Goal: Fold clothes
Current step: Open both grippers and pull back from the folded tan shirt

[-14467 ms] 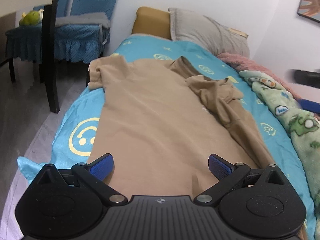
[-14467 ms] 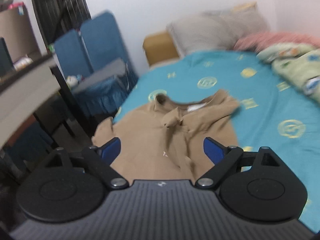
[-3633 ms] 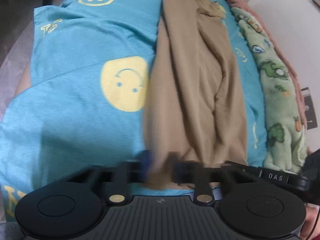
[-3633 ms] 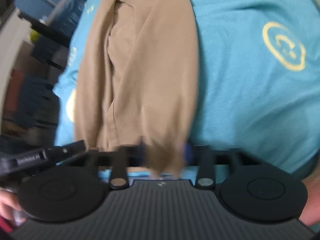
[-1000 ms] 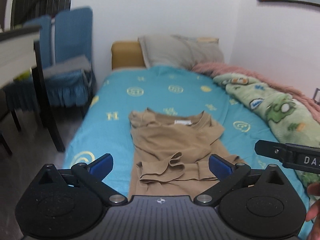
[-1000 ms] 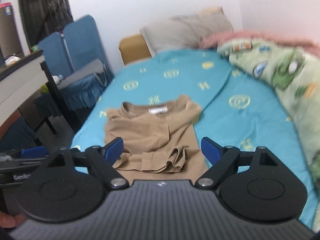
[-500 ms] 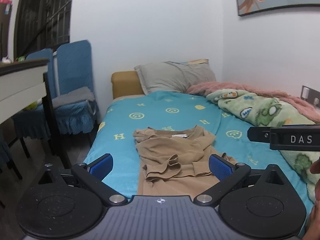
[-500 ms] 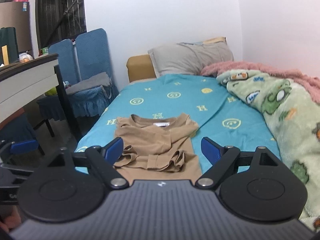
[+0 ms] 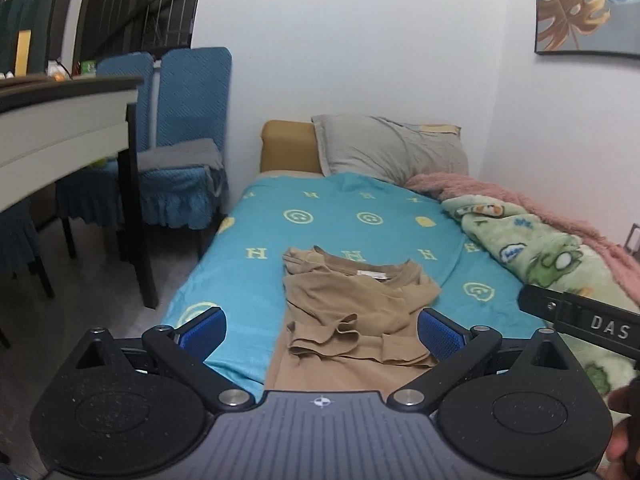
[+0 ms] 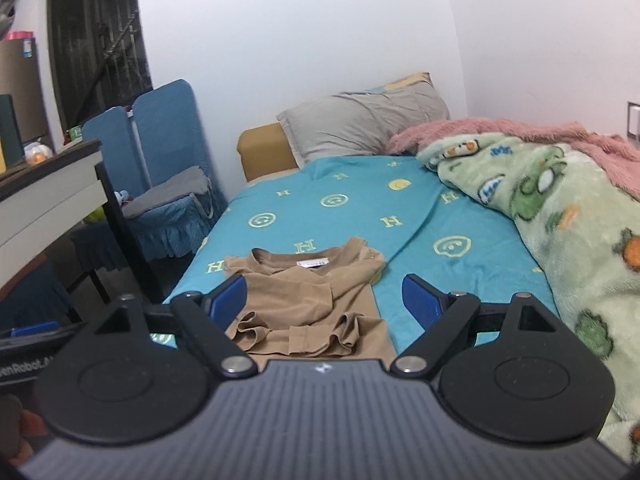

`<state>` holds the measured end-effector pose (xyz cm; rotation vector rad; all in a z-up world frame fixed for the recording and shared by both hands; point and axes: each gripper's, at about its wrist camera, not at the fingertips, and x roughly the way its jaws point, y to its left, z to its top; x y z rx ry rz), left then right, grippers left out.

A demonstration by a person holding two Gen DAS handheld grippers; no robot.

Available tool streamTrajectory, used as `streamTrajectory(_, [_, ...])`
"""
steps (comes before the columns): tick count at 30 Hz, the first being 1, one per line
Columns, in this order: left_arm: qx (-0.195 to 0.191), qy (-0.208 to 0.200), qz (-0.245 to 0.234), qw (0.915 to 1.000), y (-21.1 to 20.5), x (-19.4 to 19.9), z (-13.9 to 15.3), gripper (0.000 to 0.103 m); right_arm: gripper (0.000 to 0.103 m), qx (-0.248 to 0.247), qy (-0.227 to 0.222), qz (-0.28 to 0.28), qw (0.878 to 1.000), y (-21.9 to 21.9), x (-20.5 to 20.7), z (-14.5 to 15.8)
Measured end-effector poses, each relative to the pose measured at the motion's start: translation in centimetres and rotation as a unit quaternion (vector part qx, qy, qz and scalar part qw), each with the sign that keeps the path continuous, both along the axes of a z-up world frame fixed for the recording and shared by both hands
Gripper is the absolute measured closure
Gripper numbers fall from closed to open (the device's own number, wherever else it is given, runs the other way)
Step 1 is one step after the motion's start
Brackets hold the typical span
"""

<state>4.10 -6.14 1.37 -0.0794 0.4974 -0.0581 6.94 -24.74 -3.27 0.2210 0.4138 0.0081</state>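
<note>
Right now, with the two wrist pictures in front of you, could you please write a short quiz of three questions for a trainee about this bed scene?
1. True or false: the left gripper is shut on the tan shirt.
2. Which lies nearest the wall on the right side of the bed? A) green cartoon blanket B) pink fuzzy blanket C) grey pillow
3. Fill in: the shirt's sleeves are folded across its ____.

Key: 1 false, both the left and the right gripper are open and hold nothing; 2 B; 3 front.

Grey pillow (image 9: 390,148) at bedhead, green blanket (image 10: 560,216) alongside, blue chairs (image 9: 180,128) beside bed
</note>
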Motion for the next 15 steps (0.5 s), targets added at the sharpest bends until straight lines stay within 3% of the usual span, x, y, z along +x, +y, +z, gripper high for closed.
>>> streamTrajectory(12, [0.036, 0.054, 0.049, 0.9967, -0.4, 1.9, -1.4, 0.0, 0.017, 0.03, 0.028, -0.028, 0.999, -1.0, 0.3, -0.4])
streamTrajectory(15, [0.042, 0.085, 0.055, 0.994, -0.7, 3.1, -2.0, 0.0, 0.017, 0.051, 0.031, -0.043, 0.997, -1.8, 0.5, -1.0])
